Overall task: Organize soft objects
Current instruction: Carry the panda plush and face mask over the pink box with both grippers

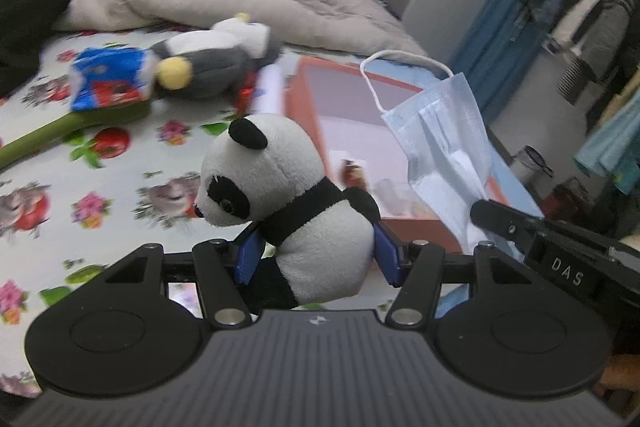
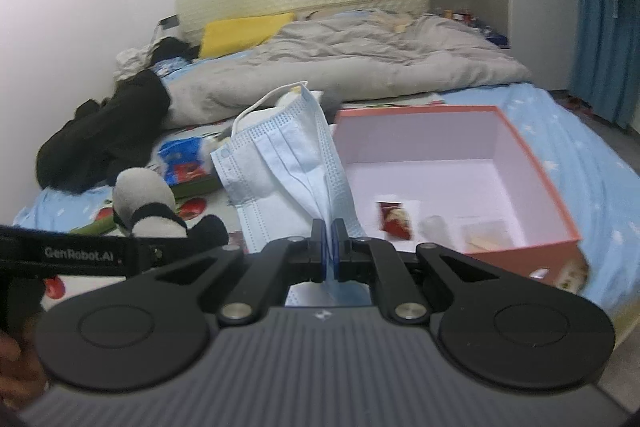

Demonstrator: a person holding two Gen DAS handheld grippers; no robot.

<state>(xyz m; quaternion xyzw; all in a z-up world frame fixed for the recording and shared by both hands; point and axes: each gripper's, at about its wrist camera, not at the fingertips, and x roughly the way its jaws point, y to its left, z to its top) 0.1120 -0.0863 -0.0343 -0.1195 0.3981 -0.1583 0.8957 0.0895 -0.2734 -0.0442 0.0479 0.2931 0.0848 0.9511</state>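
Observation:
My left gripper (image 1: 318, 251) is shut on a black-and-white panda plush (image 1: 296, 203), held by its body above the flowered bed sheet; the panda also shows in the right wrist view (image 2: 148, 205). My right gripper (image 2: 330, 245) is shut on a light blue face mask (image 2: 288, 163), which stands up between the pads; it also shows in the left wrist view (image 1: 444, 147). An open orange box (image 2: 536, 163) with a pale inside lies on the bed just right of both grippers, holding a few small packets. A grey penguin plush (image 1: 216, 57) lies farther back.
A blue and red packet (image 1: 112, 77) lies by a green stem-like thing (image 1: 60, 131). A grey quilt (image 2: 360, 67), a yellow pillow (image 2: 244, 33) and black clothing (image 2: 108, 135) lie at the back. Clothes hang at the right (image 1: 592, 11).

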